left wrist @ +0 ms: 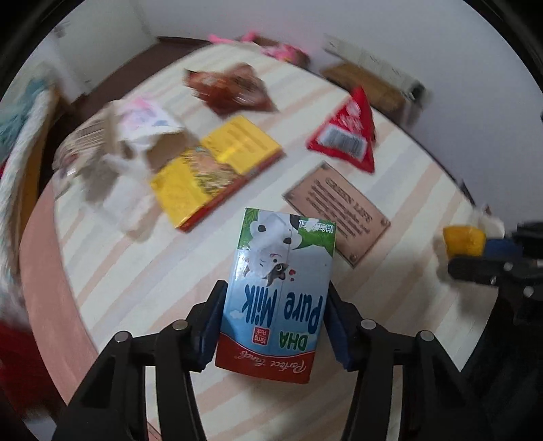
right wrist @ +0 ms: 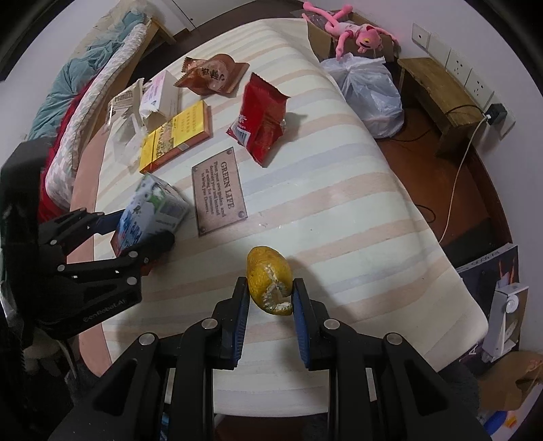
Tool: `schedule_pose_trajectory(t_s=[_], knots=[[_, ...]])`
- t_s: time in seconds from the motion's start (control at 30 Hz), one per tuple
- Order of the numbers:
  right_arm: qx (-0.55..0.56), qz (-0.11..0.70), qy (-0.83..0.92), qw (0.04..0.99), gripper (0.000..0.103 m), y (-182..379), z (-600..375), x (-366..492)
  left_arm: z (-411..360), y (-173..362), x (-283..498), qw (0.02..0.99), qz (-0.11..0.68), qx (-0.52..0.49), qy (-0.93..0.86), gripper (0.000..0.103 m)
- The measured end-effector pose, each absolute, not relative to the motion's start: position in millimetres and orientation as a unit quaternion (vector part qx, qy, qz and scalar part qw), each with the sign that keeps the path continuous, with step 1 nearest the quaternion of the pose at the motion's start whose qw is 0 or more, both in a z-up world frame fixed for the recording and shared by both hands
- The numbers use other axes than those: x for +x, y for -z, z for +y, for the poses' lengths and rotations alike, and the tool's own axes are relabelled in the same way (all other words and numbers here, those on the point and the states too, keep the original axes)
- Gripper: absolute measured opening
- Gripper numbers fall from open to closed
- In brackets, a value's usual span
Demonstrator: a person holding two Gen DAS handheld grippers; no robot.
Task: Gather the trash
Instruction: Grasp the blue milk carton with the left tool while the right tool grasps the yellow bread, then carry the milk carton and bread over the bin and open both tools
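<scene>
A blue "Pure Milk" carton (left wrist: 281, 257) sits between the blue pads of my left gripper (left wrist: 275, 286), which press on both its sides; the right wrist view shows the carton (right wrist: 152, 203) tilted in that left gripper (right wrist: 135, 227). My right gripper (right wrist: 270, 283) is shut on a yellow fruit peel (right wrist: 266, 268) just above the striped surface (right wrist: 339, 203). Farther back lie more trash: a red snack bag (right wrist: 261, 122), a brown wrapper (right wrist: 212, 76), a flattened yellow box (right wrist: 176, 135) and a torn white box (right wrist: 154, 98).
A brown "GREEN LIFE" plaque (right wrist: 219, 191) lies between the carton and the red bag. A white plastic bag (right wrist: 366, 91) stands on the floor past the far right edge, near a wooden bench (right wrist: 437, 88) and a pink plush toy (right wrist: 353, 30). Bedding (right wrist: 85, 78) lies left.
</scene>
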State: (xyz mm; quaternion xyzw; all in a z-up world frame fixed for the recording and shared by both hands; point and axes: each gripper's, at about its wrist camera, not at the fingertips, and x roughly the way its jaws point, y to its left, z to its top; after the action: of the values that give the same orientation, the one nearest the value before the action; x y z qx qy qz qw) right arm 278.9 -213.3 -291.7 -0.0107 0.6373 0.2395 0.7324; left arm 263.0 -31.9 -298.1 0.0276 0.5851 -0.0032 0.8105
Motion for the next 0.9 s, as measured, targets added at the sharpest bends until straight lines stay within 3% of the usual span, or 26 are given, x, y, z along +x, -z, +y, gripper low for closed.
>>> schedule_pose_trajectory(t_s=[0.4, 0.67, 0.9], knots=[[-0.056, 0.584, -0.334, 0.738, 0.026, 228.1, -137.0, 226.4, 37.2, 211.9, 143.2, 0.851, 0.481, -0.100, -0.188, 0.050], [-0.099, 0.539, -0.458, 0.700, 0.026, 163.4, -8.8, 144.6, 132.1, 146.1, 34.7, 0.853, 0.413, -0.151, -0.283, 0.050], [-0.145, 0.526, -0.548, 0.634, 0.026, 154.0, 132.7, 51.7, 235.8, 128.1, -79.3, 0.825, 0.375, -0.220, -0.362, 0.050]])
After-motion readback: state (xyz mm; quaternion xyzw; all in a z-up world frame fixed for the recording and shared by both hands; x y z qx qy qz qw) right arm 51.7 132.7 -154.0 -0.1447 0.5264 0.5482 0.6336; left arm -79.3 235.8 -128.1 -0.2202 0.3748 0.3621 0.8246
